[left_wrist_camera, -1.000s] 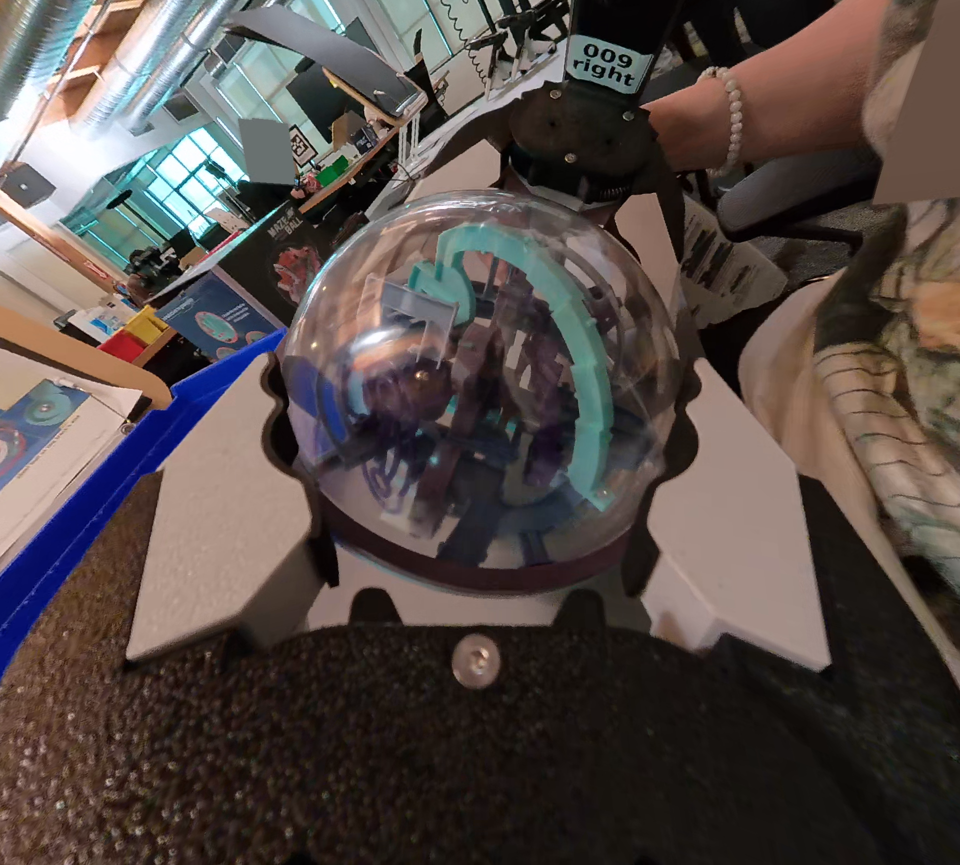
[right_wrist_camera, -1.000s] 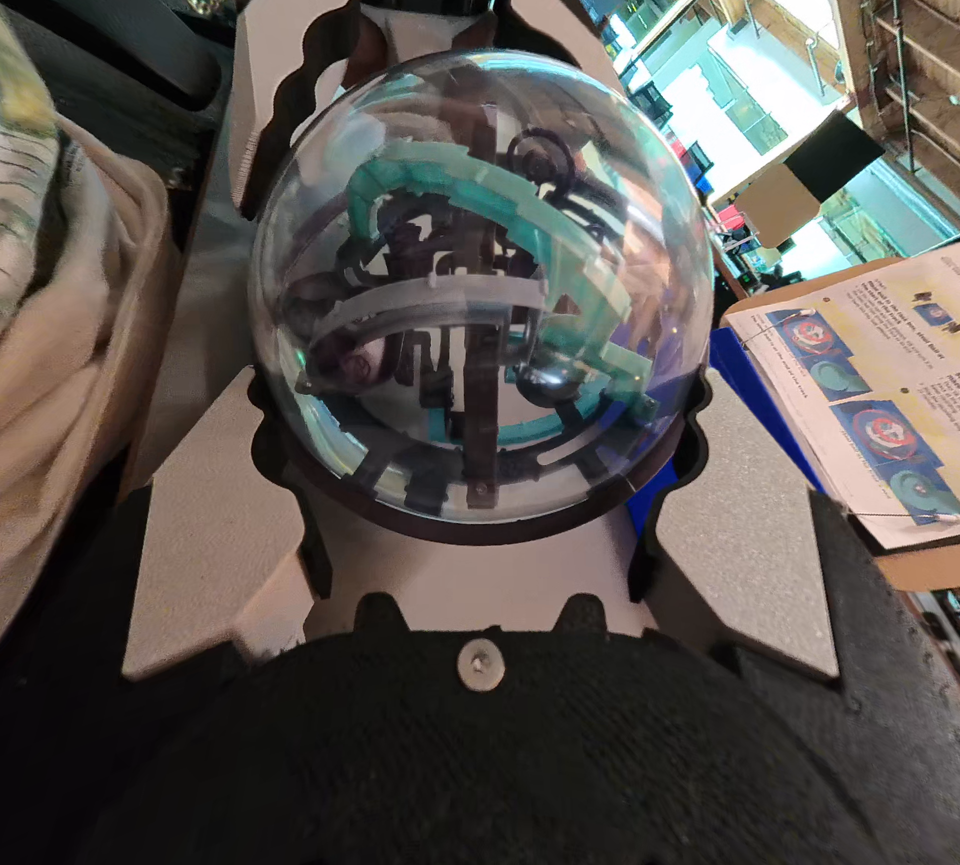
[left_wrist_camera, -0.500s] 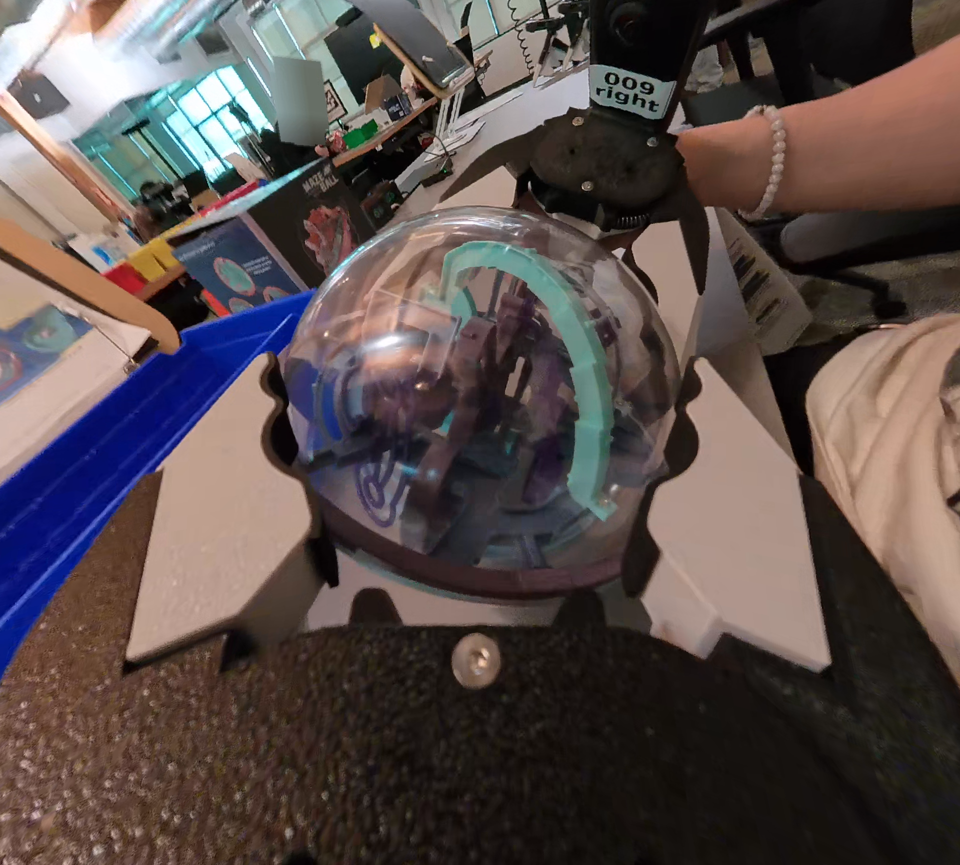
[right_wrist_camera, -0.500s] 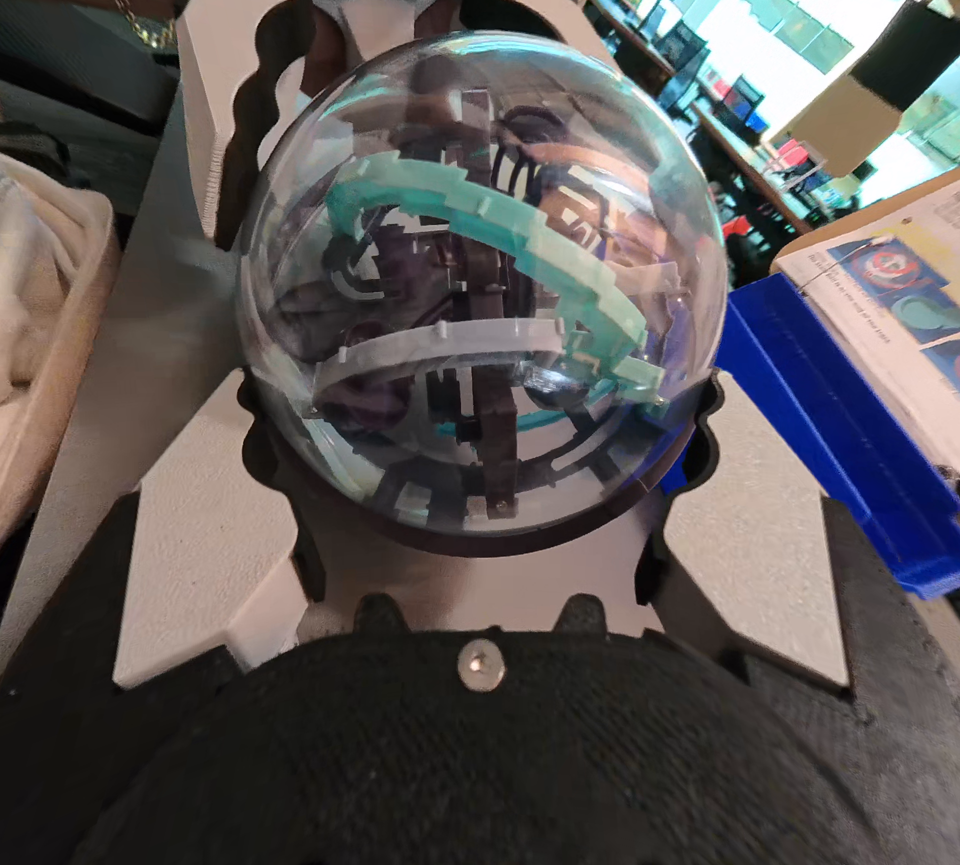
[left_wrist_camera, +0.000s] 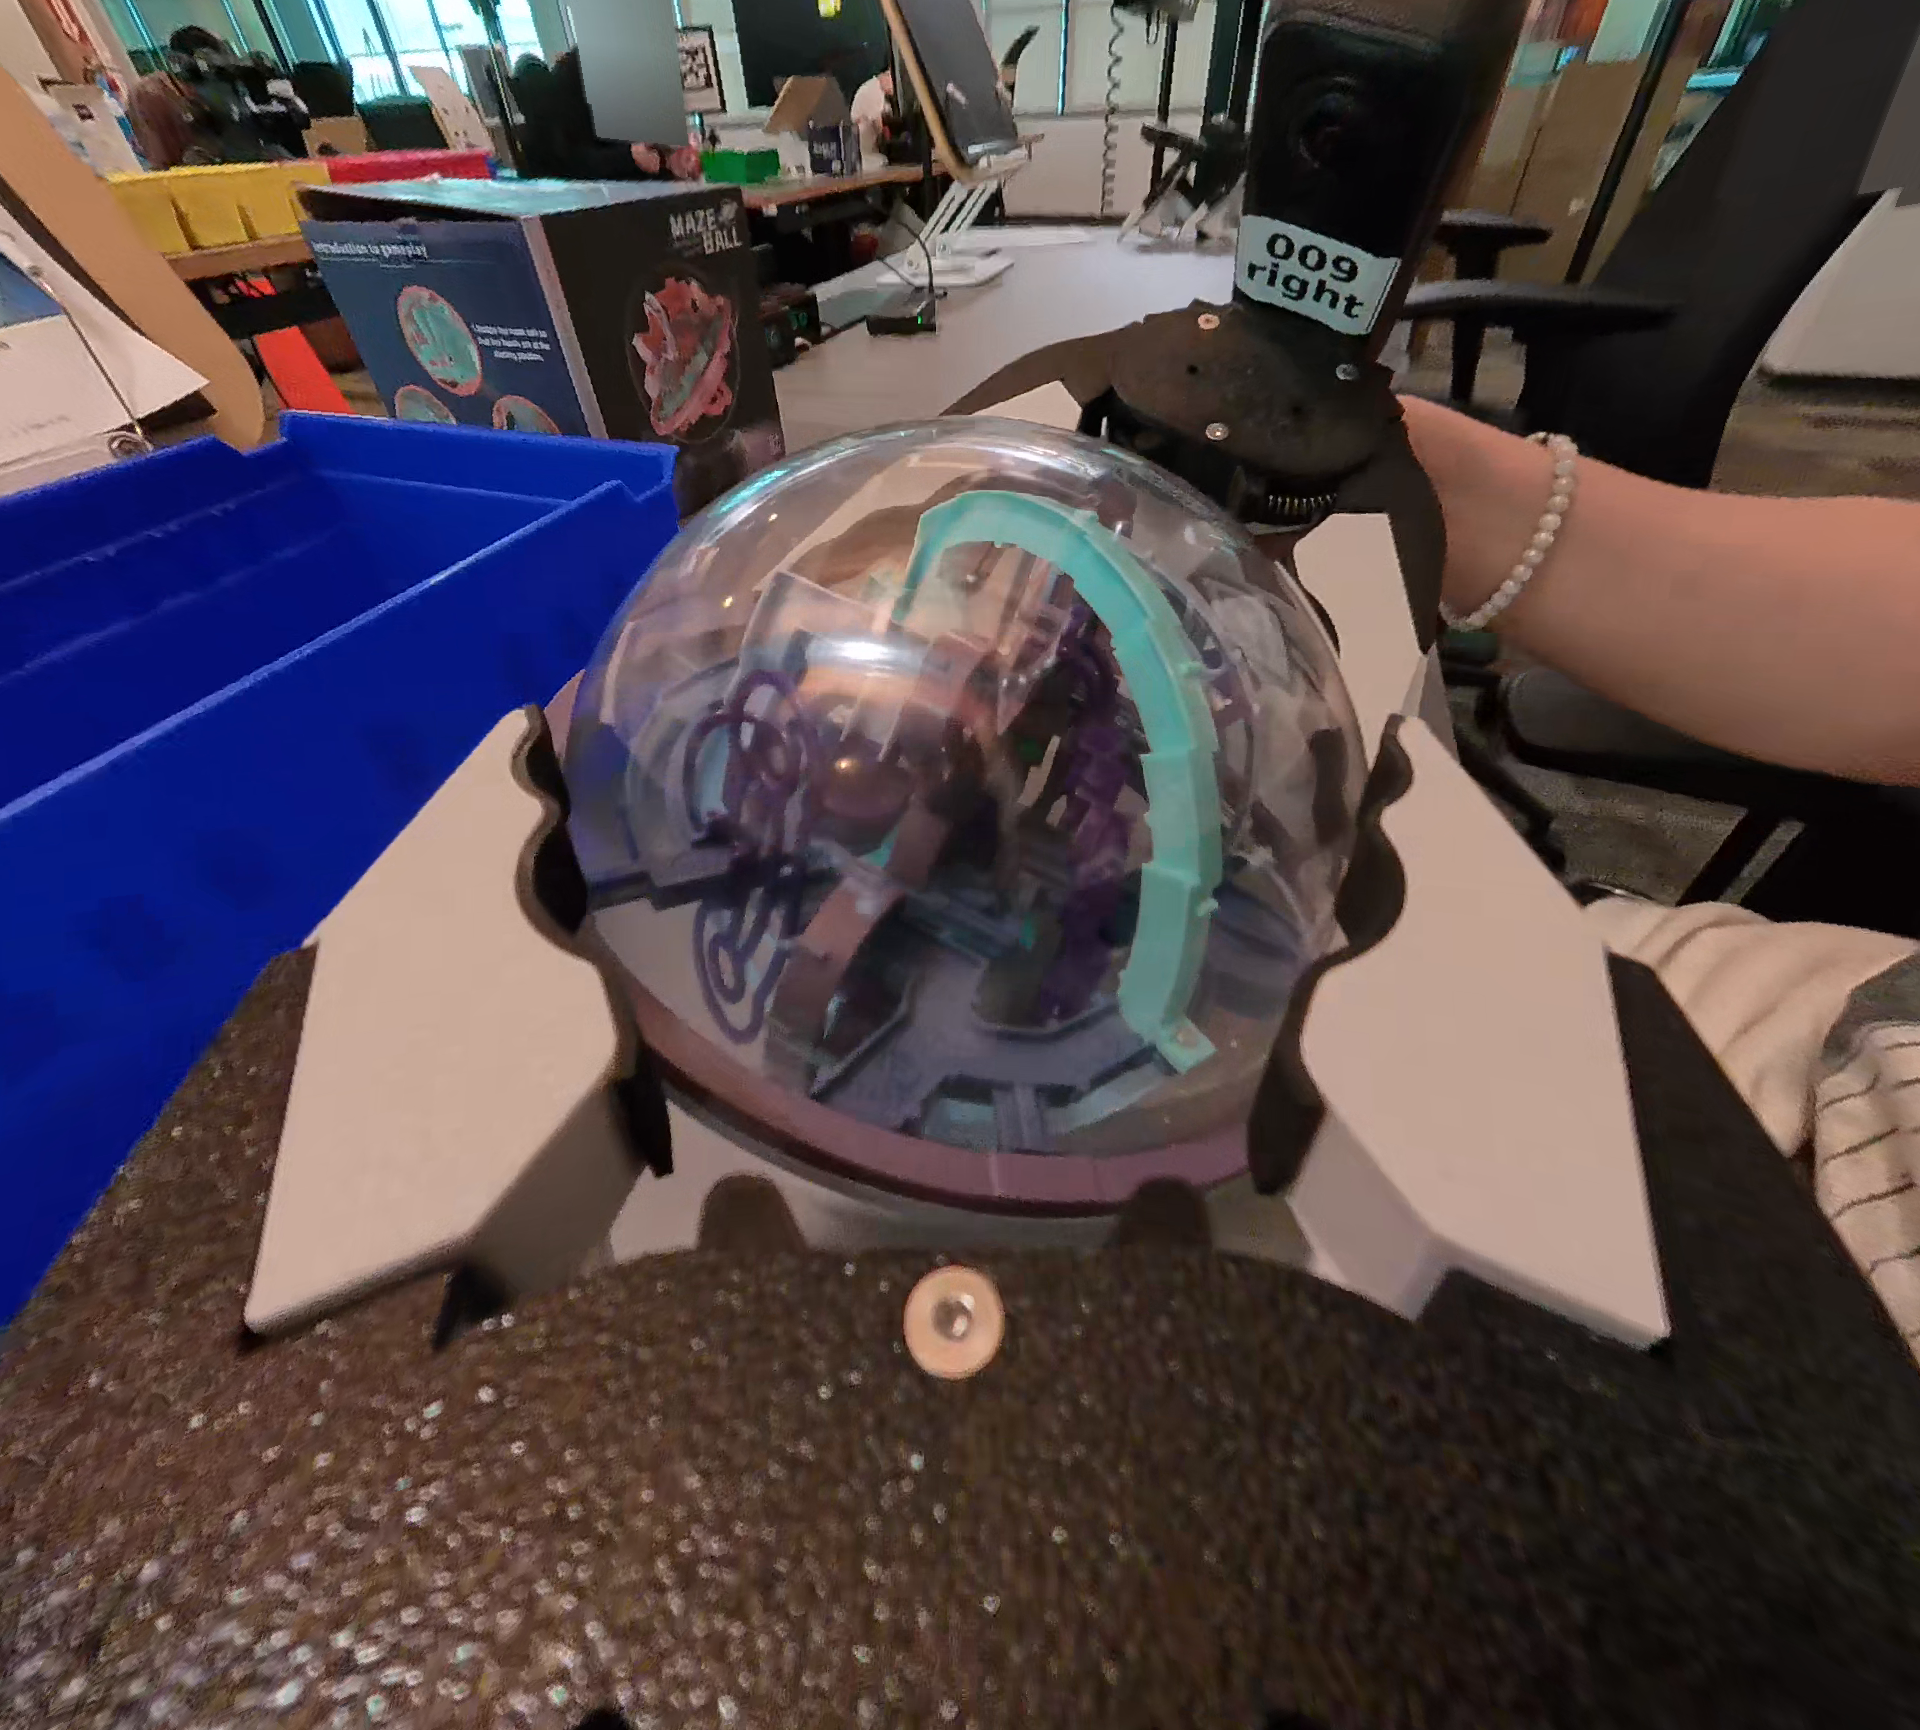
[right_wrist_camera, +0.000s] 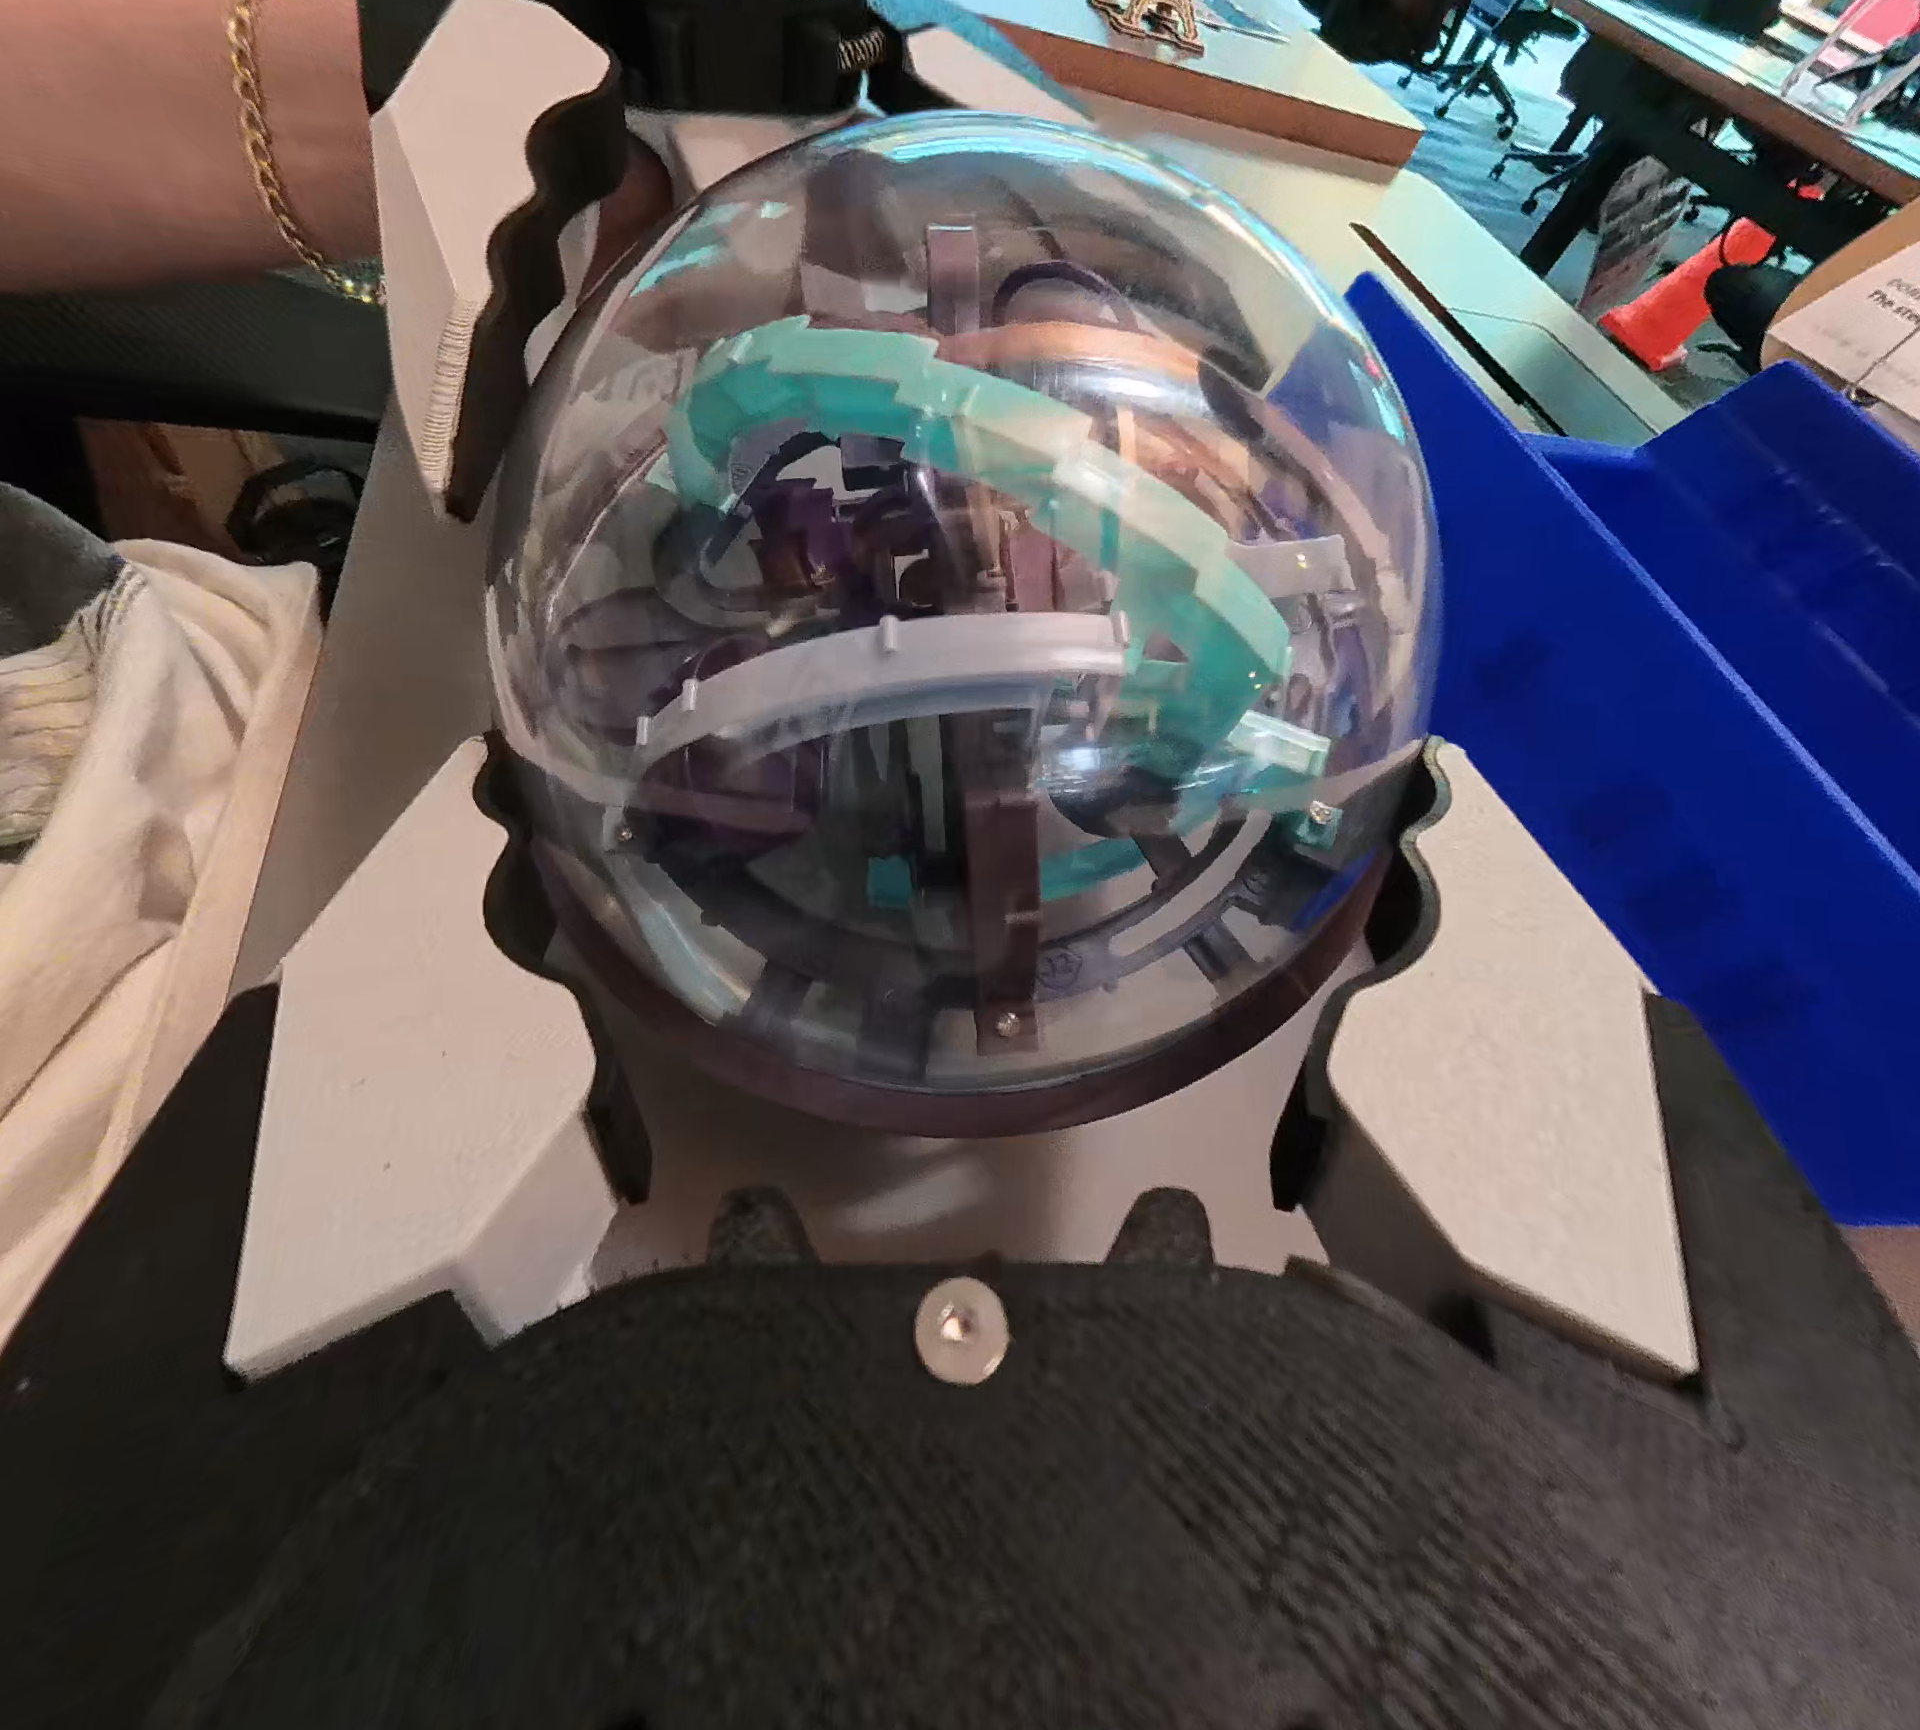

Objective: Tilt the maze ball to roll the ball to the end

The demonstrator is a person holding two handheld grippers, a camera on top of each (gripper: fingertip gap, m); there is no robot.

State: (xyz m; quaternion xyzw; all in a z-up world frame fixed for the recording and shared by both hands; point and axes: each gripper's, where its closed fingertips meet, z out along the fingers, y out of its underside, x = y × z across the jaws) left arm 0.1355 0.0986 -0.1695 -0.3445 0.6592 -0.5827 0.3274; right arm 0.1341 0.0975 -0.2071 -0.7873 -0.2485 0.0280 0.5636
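Between the two grippers, up off the table, sat the maze ball, a clear sphere with a teal track, a grey track and dark purple pieces inside. The left gripper had it clamped from one side, its wavy black pads pressed right against the shell, and the right gripper was doing the same from the opposite side, pads snug on the dark band around the ball's middle. So both were clenched on the same ball, facing each other. A small dark ball looked to be sitting low on the teal track, though it was kinda blurry through the plastic. Just beside the sphere was a blue bin, and behind that the game's dark box. A person's hand with a pearl bracelet held the right gripper's handle.
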